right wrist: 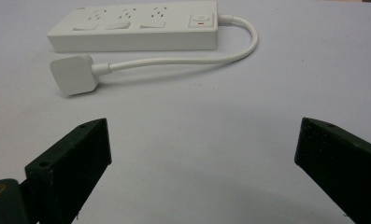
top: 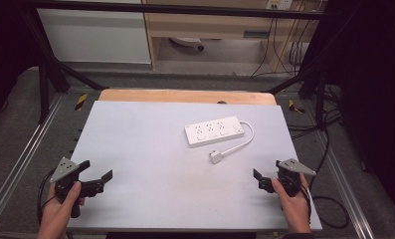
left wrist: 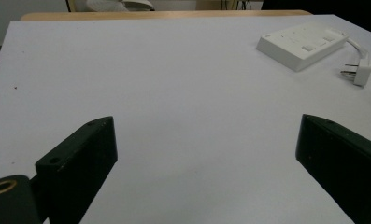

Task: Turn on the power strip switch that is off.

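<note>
Near the desk's front corners, left gripper (top: pixel 96 180) and right gripper (top: pixel 267 176), jaws spread wide, empty. Right of centre toward the far edge, power strip (top: pixel 214 131), its plug (top: pixel 215 157) lying loose on a stiff looped cord (top: pixel 246 138). Likely trouble: plug skidding from a shallow pinch, cord dragging the strip.

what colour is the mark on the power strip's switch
Red, a small mark on the white switch at the cord end of the power strip; the right gripper view shows it best.

White power strip (top: pixel 214 131) flat at table's far right, plug (top: pixel 215 157) unplugged nearby.
</note>
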{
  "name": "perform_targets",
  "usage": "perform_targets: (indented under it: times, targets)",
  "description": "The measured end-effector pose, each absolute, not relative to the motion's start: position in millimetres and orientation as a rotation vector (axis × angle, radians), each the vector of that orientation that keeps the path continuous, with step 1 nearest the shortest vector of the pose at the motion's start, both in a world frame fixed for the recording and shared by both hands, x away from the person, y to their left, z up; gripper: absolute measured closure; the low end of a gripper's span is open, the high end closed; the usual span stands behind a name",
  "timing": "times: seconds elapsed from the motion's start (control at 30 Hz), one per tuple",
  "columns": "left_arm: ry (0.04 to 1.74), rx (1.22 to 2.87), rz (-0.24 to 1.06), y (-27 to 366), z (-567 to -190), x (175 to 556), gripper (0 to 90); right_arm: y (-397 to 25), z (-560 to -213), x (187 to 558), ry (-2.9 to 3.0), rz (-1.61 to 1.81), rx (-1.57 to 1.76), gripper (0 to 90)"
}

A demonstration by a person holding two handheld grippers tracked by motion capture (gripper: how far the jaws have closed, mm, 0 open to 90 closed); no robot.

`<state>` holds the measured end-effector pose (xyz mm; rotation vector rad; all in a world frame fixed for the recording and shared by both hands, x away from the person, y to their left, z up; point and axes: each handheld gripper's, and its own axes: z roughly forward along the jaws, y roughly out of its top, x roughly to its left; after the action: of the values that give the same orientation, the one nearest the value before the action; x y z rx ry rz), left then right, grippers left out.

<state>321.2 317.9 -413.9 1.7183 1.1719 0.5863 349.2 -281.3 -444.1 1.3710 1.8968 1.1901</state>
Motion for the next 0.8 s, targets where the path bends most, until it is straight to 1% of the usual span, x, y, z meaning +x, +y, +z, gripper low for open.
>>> perform_targets:
  times: [0.27, 0.53, 0.8]
  targets:
    - [1.153, 1.747, 0.58, 312.5, -414.7, 318.4, 5.8, -280.5, -441.7, 346.8, 1.901, 1.215, 1.352, 4.4]
    - [1.161, 1.745, 0.579, 312.2, -414.9, 318.2, 6.2, -280.5, -440.6, 347.1, 1.892, 1.255, 1.342, 6.6]
    - [1.166, 1.736, 0.573, 311.8, -415.9, 316.9, 6.5, -277.8, -439.4, 345.0, 1.9, 1.27, 1.314, 6.1]
